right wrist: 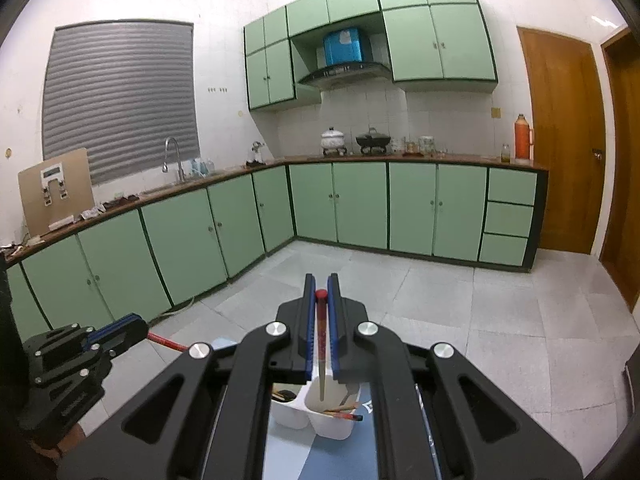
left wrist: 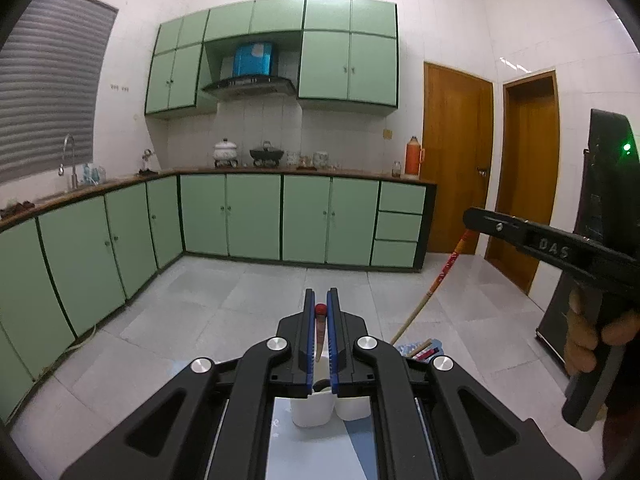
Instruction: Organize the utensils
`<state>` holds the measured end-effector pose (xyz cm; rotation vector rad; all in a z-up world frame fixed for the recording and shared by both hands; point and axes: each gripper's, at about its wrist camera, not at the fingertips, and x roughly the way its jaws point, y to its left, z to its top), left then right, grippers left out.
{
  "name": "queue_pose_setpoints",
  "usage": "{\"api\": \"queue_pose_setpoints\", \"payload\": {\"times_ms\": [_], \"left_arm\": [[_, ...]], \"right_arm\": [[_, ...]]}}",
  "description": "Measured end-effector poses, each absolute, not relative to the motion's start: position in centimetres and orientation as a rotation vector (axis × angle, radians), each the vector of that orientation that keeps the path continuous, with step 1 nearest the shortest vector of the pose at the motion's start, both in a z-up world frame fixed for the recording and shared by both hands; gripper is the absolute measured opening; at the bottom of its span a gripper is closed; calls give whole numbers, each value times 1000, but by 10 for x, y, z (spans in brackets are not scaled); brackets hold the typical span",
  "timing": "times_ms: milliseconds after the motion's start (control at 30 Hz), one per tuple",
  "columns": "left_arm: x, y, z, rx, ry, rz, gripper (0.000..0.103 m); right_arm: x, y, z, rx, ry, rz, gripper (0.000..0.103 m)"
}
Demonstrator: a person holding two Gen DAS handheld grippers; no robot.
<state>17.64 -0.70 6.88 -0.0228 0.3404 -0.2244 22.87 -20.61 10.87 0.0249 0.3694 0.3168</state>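
- Utensils were the concern here: two red-tipped chopsticks were in hand, and others already stood in the white holder, a divided white plastic tub on a pale blue tabletop directly below both grippers, with a green-cabinet kitchen beyond.
- The holder showed at least two compartments; in the right wrist view the right-hand one held a few sticks leaning on its rim, and the left-hand one held dark-tipped items, too small to identify.
- The right gripper was clamped fully onto a chopstick, its red cap at the fingertips and its pale end hanging just over the right-hand compartment.
- The left gripper was likewise closed tight on a second chopstick, red cap up, its lower end above the holder.
- To do this step well, in my judgement, each stick should be kept near upright, its lower end brought inside the compartment that already held chopsticks, lowered before release, and the two grippers kept from colliding.
- Readable writing: raised letters "DAS" on the right gripper's side, seen in the left wrist view. A blue box above the range hood carried a label too blurred to read.
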Motion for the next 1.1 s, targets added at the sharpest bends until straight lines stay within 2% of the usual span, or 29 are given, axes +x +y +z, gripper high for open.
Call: {"api": "queue_pose_setpoints", "payload": {"times_ms": [400,767,833,867,933,967,1000,1033,1100], "left_arm": [[222,-9,41,-15,438,-234,5],[274,-13,-10,-16,565,-211,6],[276,-12,-16,-25,578,-210,11],[276,-10,-18,-30,581,-205,12],[273,-5,-18,-46,582,-195,22],[269,-3,-16,-59,571,-192,25],[267,-2,-13,-63,561,-188,32],[262,1,-9,-66,539,-178,41],[254,5,-1,-63,509,-163,48]], "right_arm": [[274,-190,61,27,459,301,5],[296,-184,15,18,583,316,8],[294,-187,13,22,586,315,9],[291,-189,13,25,583,311,17],[285,-196,16,45,569,303,29],[280,-201,19,58,554,298,30],[276,-205,21,65,542,295,31],[270,-209,25,75,529,290,37],[259,-218,32,98,503,275,46]]}}
